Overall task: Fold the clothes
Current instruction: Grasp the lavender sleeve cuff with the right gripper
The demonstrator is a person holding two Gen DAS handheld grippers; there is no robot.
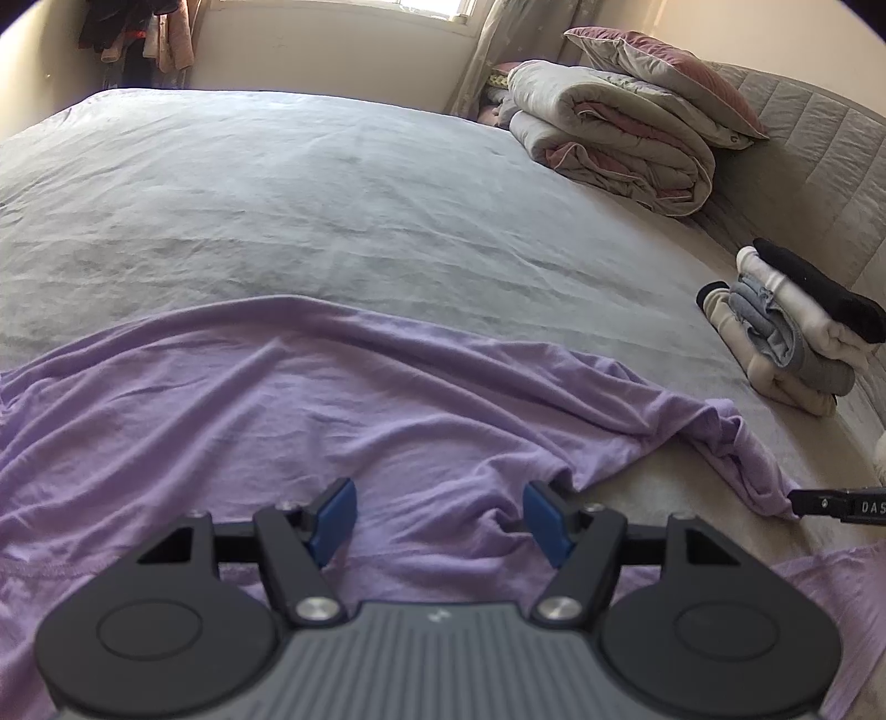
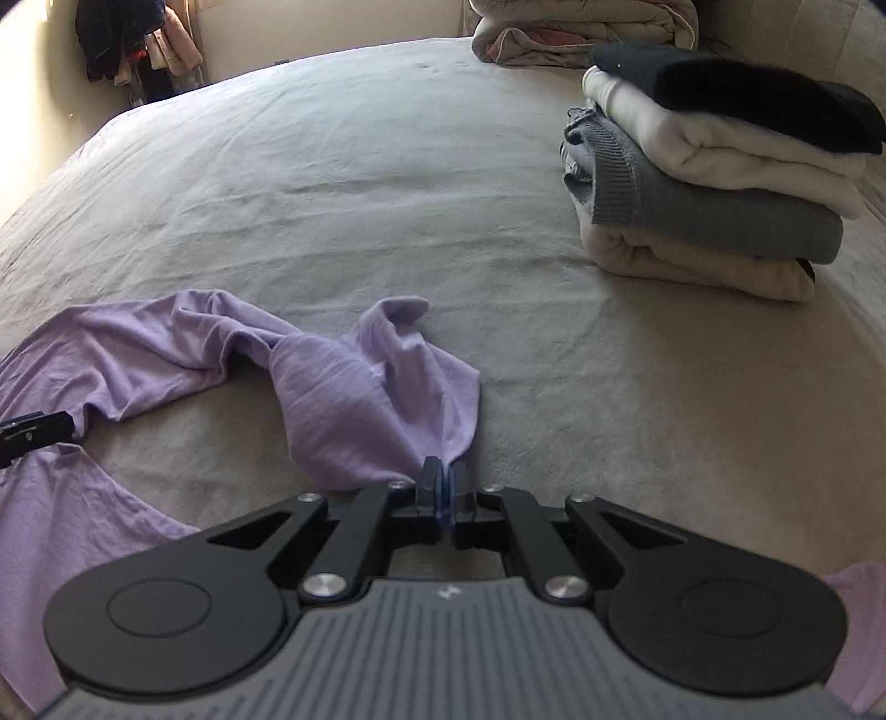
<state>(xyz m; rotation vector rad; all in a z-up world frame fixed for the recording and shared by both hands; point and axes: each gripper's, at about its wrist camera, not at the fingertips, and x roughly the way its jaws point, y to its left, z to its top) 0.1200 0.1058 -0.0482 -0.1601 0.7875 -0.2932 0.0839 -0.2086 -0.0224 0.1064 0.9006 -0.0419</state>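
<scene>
Shirt [image 1: 232, 399], lilac and wrinkled, lay spread over the lower half of the left wrist frame on the grey bed [image 1: 310, 183], its cloth running under the left gripper [image 1: 440, 518] at bottom centre. That gripper's jaws stood spread, the blue pads [image 1: 332, 523] apart with the fabric lying loose between and below them; whether they touched it could not be told. In the right wrist view the shirt [image 2: 354, 404] ran from the left edge to the middle of the frame, one bunched part drawn to a point at the right gripper [image 2: 444, 487], whose jaws were pressed together, pinching that fabric. The right gripper's black tip [image 1: 830, 504] showed at the right edge of the left view, just at the shirt's twisted end. Stack [image 2: 720, 171] of folded clothes, black on top, then cream, grey and beige, sat at the upper right of the right view, well apart from the shirt. Folded duvet [image 1: 614, 149] with a pillow [image 1: 675, 77] on it lay at the upper right of the left view, and hanging clothes [image 1: 138, 39] filled the upper left corner.
</scene>
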